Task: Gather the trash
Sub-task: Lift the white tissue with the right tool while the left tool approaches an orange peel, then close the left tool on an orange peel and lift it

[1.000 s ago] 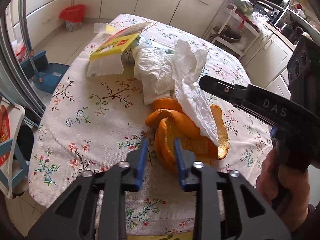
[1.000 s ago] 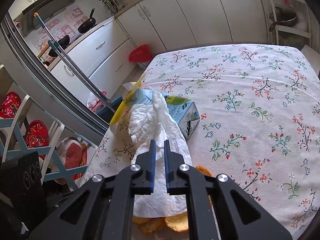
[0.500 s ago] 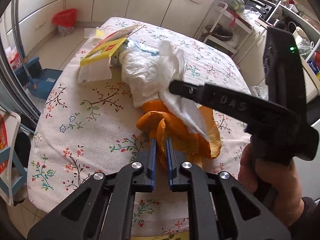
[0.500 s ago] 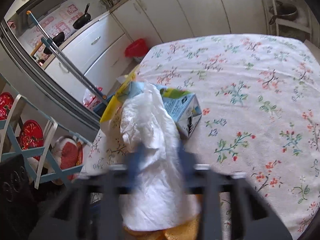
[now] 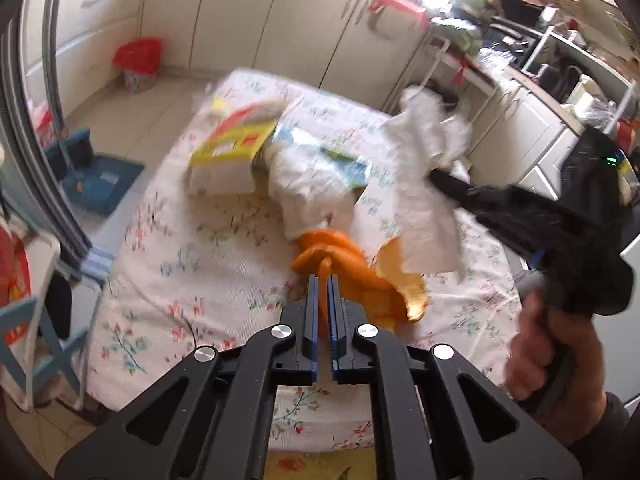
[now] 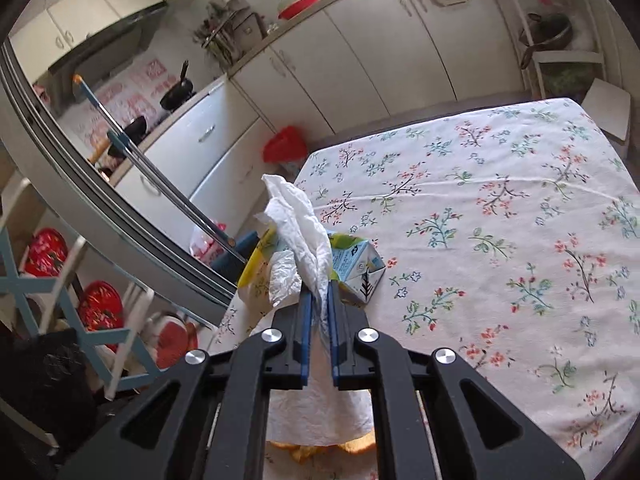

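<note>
Orange peel (image 5: 352, 276) was pinched at its near edge by the left gripper (image 5: 322, 280), whose 2 blue pads were drawn almost together on a thin curl of rind. The rest of the peel lay in a heap on the floral tablecloth (image 5: 192, 272), close to the table's near right side. White tissue (image 6: 304, 232) was clamped between the narrowed pads of the right gripper (image 6: 319, 300); its crumpled upper end stood above the fingertips and its lower part hung down beneath them, over a little peel seen at the bottom of the right wrist view. In the left wrist view the same tissue (image 5: 428, 184) was seen raised off the table, held by the black right gripper (image 5: 436, 178) in a person's hand (image 5: 548, 360). A crumpled white bag (image 5: 312, 188) lay behind the peel, touching it, with a milk carton (image 6: 356, 268) partly under it and a yellow and red packet (image 5: 236, 140) beside it toward the table's far left edge. The trash was gathered along 1 side of the table; the wide remainder of the cloth (image 6: 500, 220) was seen bare. A red-lined bin (image 5: 138, 62) stood on the floor beyond the far edge, near the cabinets, well apart from the table
</note>
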The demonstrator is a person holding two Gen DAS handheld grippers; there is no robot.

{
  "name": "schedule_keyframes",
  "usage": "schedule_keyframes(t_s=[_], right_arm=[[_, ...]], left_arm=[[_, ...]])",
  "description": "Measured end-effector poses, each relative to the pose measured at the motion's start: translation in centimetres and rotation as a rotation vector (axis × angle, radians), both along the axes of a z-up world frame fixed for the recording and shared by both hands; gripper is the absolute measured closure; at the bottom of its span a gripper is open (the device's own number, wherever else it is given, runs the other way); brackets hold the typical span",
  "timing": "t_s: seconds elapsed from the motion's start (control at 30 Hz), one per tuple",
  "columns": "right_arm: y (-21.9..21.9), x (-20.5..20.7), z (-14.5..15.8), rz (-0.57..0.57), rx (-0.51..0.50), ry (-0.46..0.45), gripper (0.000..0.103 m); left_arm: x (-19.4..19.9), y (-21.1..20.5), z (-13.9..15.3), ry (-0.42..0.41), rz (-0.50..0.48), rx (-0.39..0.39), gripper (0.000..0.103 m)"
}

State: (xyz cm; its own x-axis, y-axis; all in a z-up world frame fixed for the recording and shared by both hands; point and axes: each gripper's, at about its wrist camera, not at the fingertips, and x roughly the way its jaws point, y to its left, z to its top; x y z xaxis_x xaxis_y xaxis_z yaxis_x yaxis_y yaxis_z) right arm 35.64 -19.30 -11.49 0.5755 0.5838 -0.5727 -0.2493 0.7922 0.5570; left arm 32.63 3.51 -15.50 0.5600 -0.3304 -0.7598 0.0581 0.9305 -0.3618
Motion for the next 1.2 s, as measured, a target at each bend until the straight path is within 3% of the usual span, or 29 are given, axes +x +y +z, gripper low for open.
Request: schedule_keyframes(t_s=[0.07,0.17,0.2,0.37,0.43,0.5,0.6,0.7,0.83,0.93,1.07,1.1,1.2], right_arm=[[-0.2,-0.2,-0.1,0.0,0.014,0.008,0.095],[0.0,-0.4,-0.3,0.006,0.019,0.015,0.095],[0.0,-0.4,-0.3,0.009,0.021,0.017,0.095],[0.0,-0.8,-0.3,0.02,0.025,0.018,0.095],[-0.1,-0.8,-0.3,0.021,0.027,0.018,0.095],[-0.3,-0.8,-0.3,0.018,0.029,0.018,0.095],[-0.5,-0.8,-0.2,0.011,0.036,0.013,0.095],[-0.6,-1.1,0.1,0.009,0.039,0.005,0.095],[-0.8,-1.5,0.3,0.005,0.033,-0.006,0.095],[-1.1,-1.8,0.2,-0.003,0.034,-0.006,0.095],[-1.2,-2.3,0.3,-0.008,0.036,-0.009,0.095],[-1.2,-2.5,0.4,-0.008,0.036,-0.011,0.095],[-1.3,-3.0,0.3,-0.007,0.029,-0.01,0.095]], left_arm=[[0.4,0.3,-1.2,0.054,0.013,-0.045,0.095],[0.6,0.0,-1.4,0.035,0.036,-0.015,0.066],[0.6,-0.3,-1.2,0.019,0.038,0.008,0.061],[1.2,-2.1,-1.6,0.01,0.015,0.091,0.06],[1.4,-2.4,-1.9,0.019,0.003,0.102,0.061],[1.6,-3.0,-2.2,0.023,-0.016,0.114,0.084],[1.2,-4.3,-1.8,-0.006,-0.062,0.184,0.099],[0.0,-4.8,-0.2,-0.086,-0.085,0.214,0.1],[-0.8,-3.4,1.7,-0.127,-0.081,0.114,0.1],[-1.0,-1.0,1.6,-0.084,-0.05,-0.022,0.1],[-1.5,0.9,1.1,-0.06,-0.009,-0.147,0.1],[-1.7,1.2,1.2,-0.064,0.003,-0.148,0.1],[-2.6,-0.1,1.6,-0.106,0.015,0.106,0.1]])
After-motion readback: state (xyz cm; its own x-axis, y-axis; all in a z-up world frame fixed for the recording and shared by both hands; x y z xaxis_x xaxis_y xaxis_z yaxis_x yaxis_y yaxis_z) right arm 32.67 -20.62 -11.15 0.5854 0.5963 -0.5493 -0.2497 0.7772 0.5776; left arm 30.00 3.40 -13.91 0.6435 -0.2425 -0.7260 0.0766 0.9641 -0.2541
